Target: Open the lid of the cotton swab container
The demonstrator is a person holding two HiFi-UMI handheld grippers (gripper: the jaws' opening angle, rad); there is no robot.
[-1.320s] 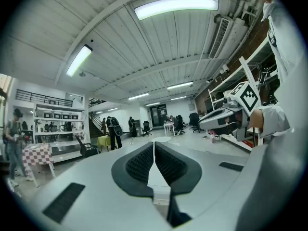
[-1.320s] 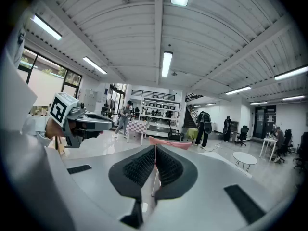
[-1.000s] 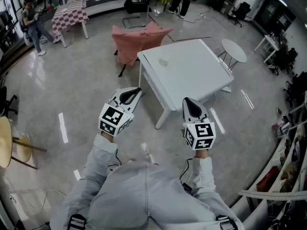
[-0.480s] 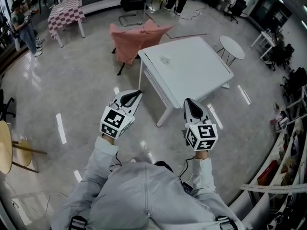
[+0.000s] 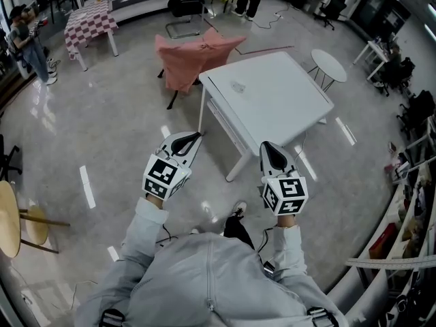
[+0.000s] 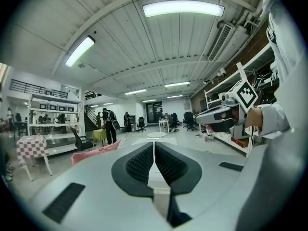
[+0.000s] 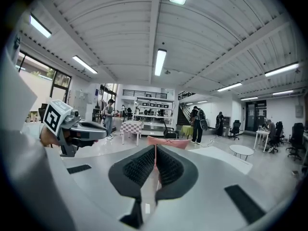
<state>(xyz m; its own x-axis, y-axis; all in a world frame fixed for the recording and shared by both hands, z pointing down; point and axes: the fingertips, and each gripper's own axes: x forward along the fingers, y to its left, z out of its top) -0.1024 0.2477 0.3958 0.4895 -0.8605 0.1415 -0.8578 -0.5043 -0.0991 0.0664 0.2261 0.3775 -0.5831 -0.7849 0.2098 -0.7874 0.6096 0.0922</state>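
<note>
A white table [image 5: 272,107] stands ahead of me on the shiny floor. A small clear object [image 5: 236,86] lies on its far left part, too small to make out as the cotton swab container. My left gripper [image 5: 194,136] is held in the air short of the table's near left corner, jaws shut and empty. The right gripper [image 5: 267,145] hovers by the table's near edge, also shut with nothing in it. In the left gripper view the pads [image 6: 144,160] meet; in the right gripper view the pads [image 7: 144,165] meet too.
A chair draped in pink cloth [image 5: 194,53] stands behind the table, a small round white table [image 5: 329,67] to its right. A checkered table [image 5: 88,19] and people are at the back left. Shelving [image 5: 409,203] runs along the right; a round wooden table [image 5: 8,216] is at the far left.
The view has shifted forward toward the white table and a shoe now shows below the grippers. Both grippers stay shut and level in front of the body.
</note>
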